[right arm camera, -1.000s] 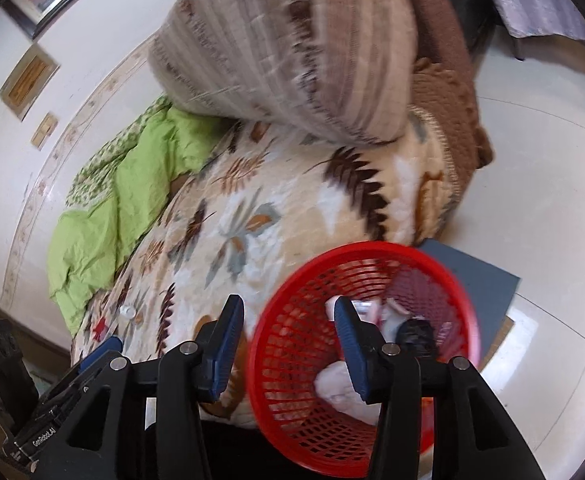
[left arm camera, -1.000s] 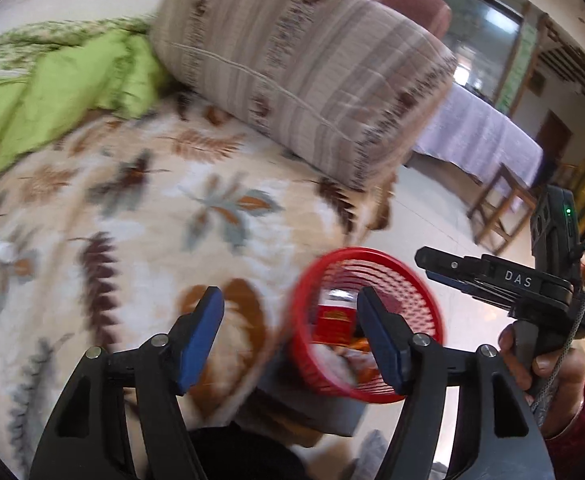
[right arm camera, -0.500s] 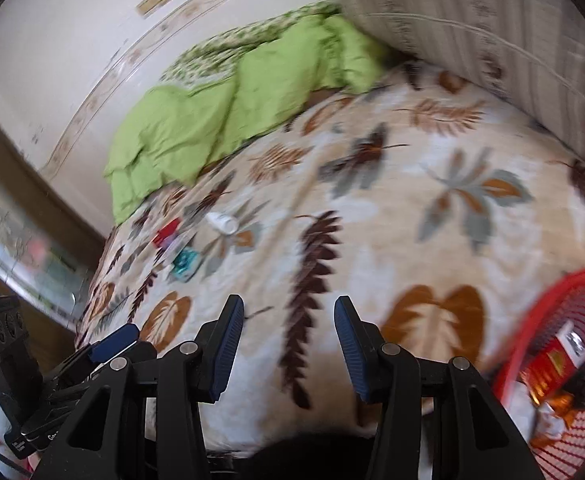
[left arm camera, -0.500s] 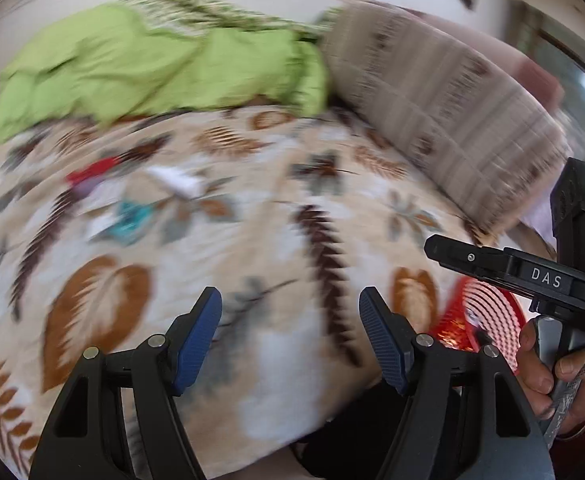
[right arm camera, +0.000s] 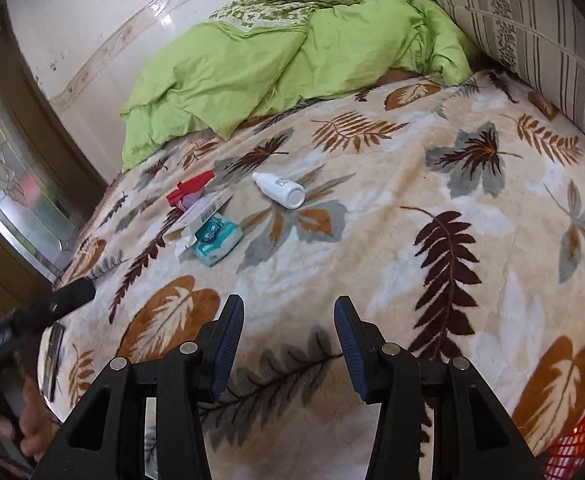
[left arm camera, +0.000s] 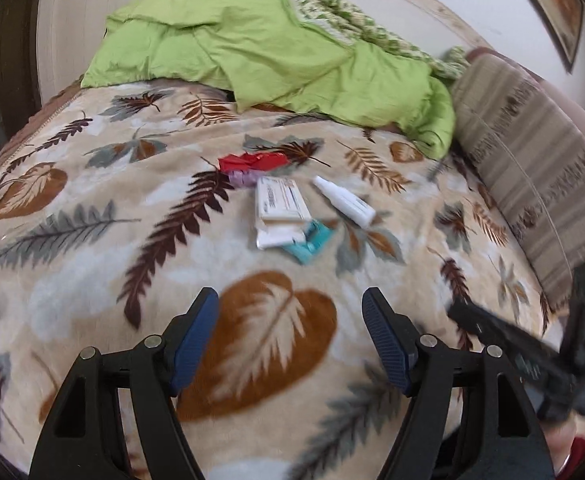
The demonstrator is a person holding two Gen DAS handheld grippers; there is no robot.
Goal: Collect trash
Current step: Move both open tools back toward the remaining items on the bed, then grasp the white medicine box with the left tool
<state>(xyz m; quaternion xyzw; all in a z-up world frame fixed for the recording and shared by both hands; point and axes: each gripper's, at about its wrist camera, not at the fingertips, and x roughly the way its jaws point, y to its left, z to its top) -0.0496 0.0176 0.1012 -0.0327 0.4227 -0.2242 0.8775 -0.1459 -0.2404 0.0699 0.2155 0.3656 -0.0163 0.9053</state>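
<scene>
Trash lies in a loose cluster on the leaf-patterned blanket [left arm camera: 92, 264] covering my bed, toward the far side and short of the crumpled green quilt [left arm camera: 252, 52] heaped along the wall edge. A red wrapper [left arm camera: 248, 161] sits farthest back with a scrap of lilac just beside it; a white carton [left arm camera: 280, 202] printed with red and blue stripes rests against both, a second white card pokes out from under its near end, and a teal blister pack [left arm camera: 312, 240] touches that near end. A small white bottle [left arm camera: 346, 201] lies on its side just right of the carton, apart from it.

My left gripper [left arm camera: 288, 336] hovers over a big brown leaf on the near part of the blanket, its blue pads spread; the jaws have just been opening, with nothing between them. My right gripper [right arm camera: 288, 344] hangs above the near edge as well, its pads parted and empty.

A striped bolster [right arm camera: 532, 28] lines the right-hand end of the bed. The red mesh basket [right arm camera: 580, 436] shows only as a sliver at the near right corner, below the blanket's edge.
</scene>
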